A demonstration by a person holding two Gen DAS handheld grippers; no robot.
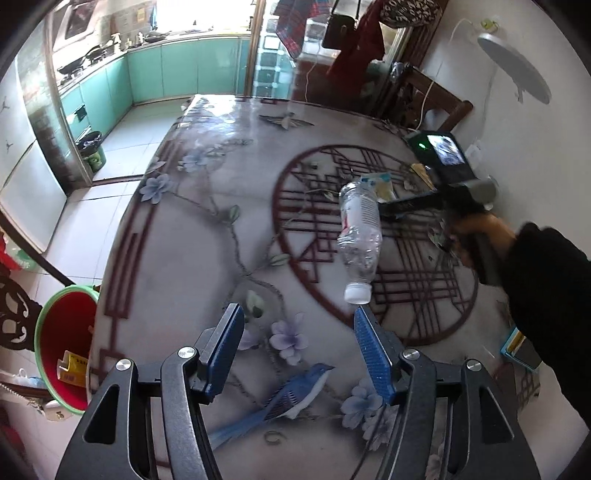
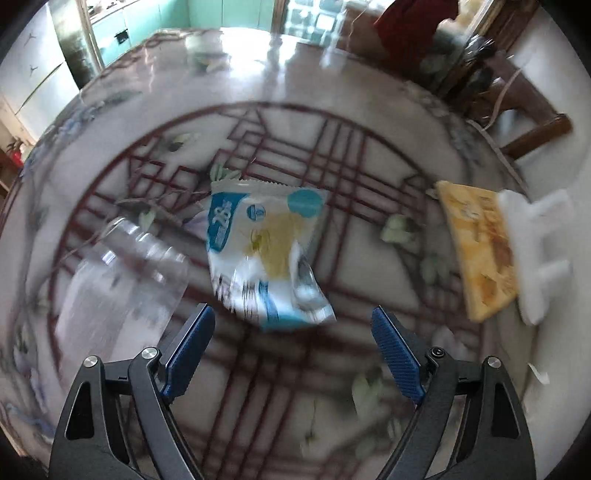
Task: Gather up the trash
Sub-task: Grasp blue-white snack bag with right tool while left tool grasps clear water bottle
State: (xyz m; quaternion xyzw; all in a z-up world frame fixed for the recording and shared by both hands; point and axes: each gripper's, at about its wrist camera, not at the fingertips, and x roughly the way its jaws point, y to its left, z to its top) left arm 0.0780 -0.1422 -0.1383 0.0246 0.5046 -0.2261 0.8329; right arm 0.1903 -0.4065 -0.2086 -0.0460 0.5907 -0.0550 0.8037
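Crinkly, light foil wrapper [image 2: 264, 254] lies flat mid-frame on the worktop [image 2: 369, 110] just ahead of your right gripper [image 2: 293, 328], jaws apart and empty; pinch its raised lower edge.

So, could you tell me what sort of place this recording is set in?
Most likely a home dining area: a patterned dining table, an adjoining kitchen with teal cabinets, and clothes and a black handbag hanging nearby.
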